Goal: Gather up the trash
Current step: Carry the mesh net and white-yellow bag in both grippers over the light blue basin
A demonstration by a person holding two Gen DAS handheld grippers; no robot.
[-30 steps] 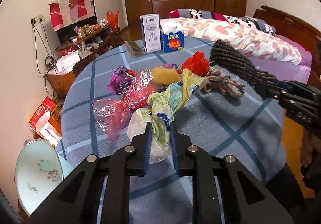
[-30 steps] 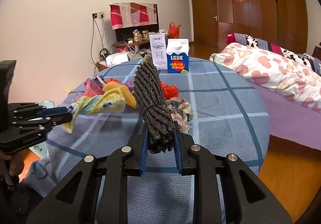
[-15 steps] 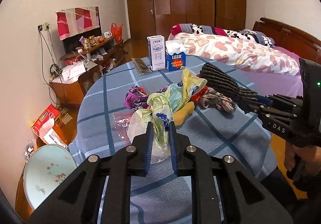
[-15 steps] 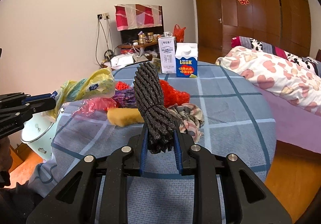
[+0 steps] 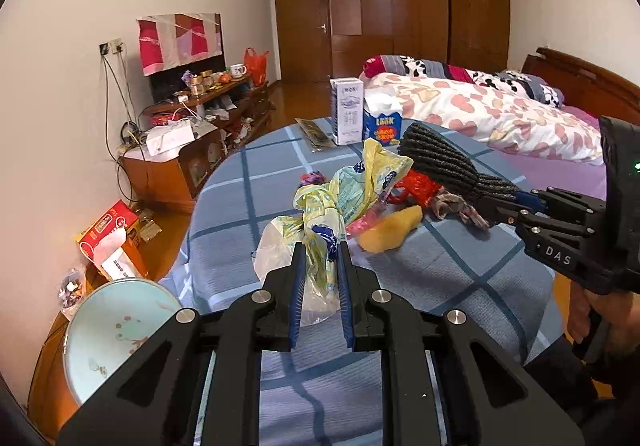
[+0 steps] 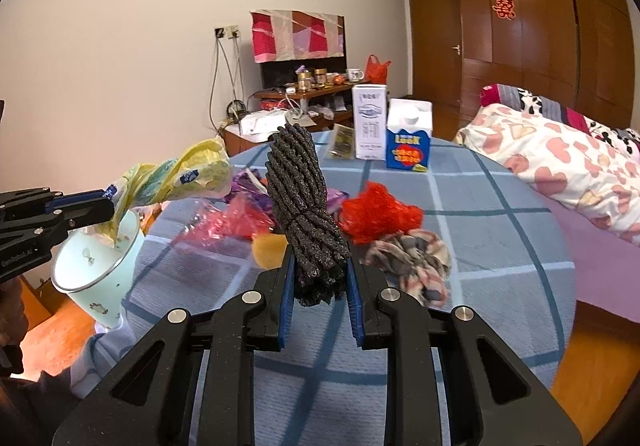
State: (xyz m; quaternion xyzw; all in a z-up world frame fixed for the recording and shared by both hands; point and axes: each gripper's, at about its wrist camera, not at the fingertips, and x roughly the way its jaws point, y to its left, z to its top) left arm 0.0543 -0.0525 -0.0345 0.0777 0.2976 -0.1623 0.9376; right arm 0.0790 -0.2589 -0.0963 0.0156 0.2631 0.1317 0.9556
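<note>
My left gripper (image 5: 321,262) is shut on a crumpled yellow plastic bag (image 5: 344,194), lifted off the blue checked tablecloth (image 5: 248,202). From the right wrist view the bag (image 6: 176,176) hangs above a pale green bin (image 6: 96,270) beside the table. My right gripper (image 6: 320,270) is shut on a dark grey knitted bundle (image 6: 304,206), which also shows at the right of the left wrist view (image 5: 444,162). On the table lie a red wrapper (image 6: 380,216), a pink wrapper (image 6: 228,220), a yellow piece (image 6: 270,248) and a patterned rag (image 6: 412,260).
Two cartons, white (image 6: 370,120) and blue (image 6: 408,144), stand at the table's far edge. A cluttered wooden cabinet (image 5: 192,150) is at the left wall, a bed (image 5: 500,118) at the right. A red box (image 5: 110,232) lies on the floor near the bin (image 5: 112,330).
Both grippers rose and drew back from the table. The yellow bag left the pile and now hangs over the bin; the grey bundle stays gripped.
</note>
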